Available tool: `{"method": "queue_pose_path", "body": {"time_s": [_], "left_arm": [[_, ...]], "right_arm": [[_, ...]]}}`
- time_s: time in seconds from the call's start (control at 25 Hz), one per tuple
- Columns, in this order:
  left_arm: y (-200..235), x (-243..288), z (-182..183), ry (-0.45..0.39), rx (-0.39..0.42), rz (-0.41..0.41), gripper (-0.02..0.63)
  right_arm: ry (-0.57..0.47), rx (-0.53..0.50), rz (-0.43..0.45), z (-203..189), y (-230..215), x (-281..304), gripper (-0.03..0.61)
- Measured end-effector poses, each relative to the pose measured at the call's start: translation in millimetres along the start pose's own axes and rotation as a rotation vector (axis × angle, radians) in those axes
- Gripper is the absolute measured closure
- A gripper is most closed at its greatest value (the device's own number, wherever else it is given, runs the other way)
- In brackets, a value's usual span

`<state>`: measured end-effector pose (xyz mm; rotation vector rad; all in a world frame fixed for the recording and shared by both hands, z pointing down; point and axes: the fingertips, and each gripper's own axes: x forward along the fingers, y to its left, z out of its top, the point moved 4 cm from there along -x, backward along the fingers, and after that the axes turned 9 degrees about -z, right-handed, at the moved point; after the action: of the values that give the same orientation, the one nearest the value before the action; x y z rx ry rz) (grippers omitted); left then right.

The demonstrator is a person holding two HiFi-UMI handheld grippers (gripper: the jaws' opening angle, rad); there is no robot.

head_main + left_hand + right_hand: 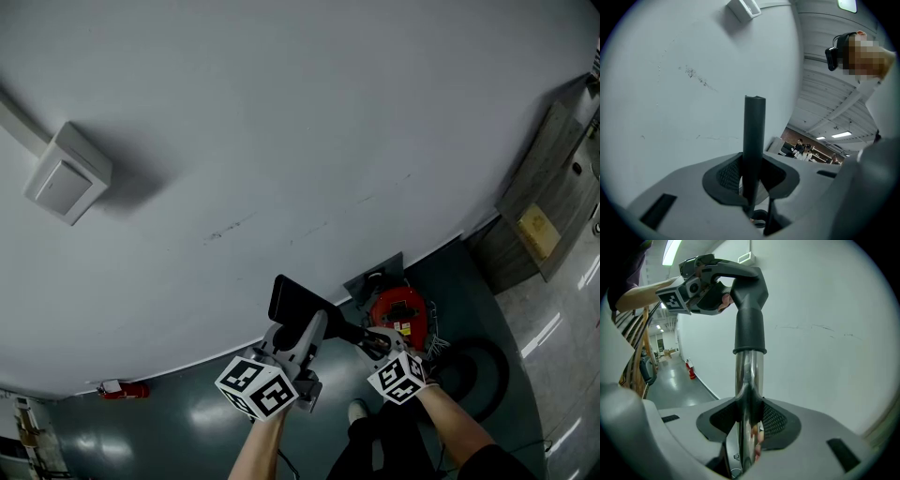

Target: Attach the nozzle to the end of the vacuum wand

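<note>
My left gripper (309,328) is shut on the black vacuum nozzle (292,305), holding it up in front of a white wall. In the left gripper view the nozzle's thin dark edge (753,136) stands upright between the jaws of that gripper (752,183). My right gripper (377,343) is shut on the chrome wand (749,376), which rises between the pads of that gripper (750,420). The nozzle's dark neck (750,329) sits over the wand's upper end. The left gripper (701,284) clamps the nozzle head at the top of the right gripper view.
A red vacuum canister (399,314) and a looped black hose (480,371) lie on the grey floor below my hands. The white wall carries a box (66,175). A red extinguisher (122,389) stands by the wall and a wooden panel (548,202) at right.
</note>
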<state>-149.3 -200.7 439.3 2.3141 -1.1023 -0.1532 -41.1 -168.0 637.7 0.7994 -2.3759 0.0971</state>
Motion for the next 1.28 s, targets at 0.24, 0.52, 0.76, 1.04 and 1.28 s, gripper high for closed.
{"method": "queue_pose_path", "body": {"time_s": [0.24,0.52,0.76,1.04,1.28], "left_arm": [[2,-6,2,-0.005,0.058,0.013,0.526],[-7,-14,14,-0.08,0.098,0.042,0.486],[-6,-26,1,-0.087,0.084,0.071,0.486],[-3,-47,-24,-0.071,0.046,0.106,0.545],[-2,-60,-38,-0.06,0.028,0.132,0.586]], "right_arm": [[0.0,-0.005,0.011,2,5,2,0.428],[0.008,0.015,-0.008,2,-15,3,0.428],[0.021,0.048,-0.003,5,-44,14,0.428],[0.025,0.046,0.027,7,-44,25,0.428],[0.025,0.046,0.057,7,-37,38,0.428]]}}
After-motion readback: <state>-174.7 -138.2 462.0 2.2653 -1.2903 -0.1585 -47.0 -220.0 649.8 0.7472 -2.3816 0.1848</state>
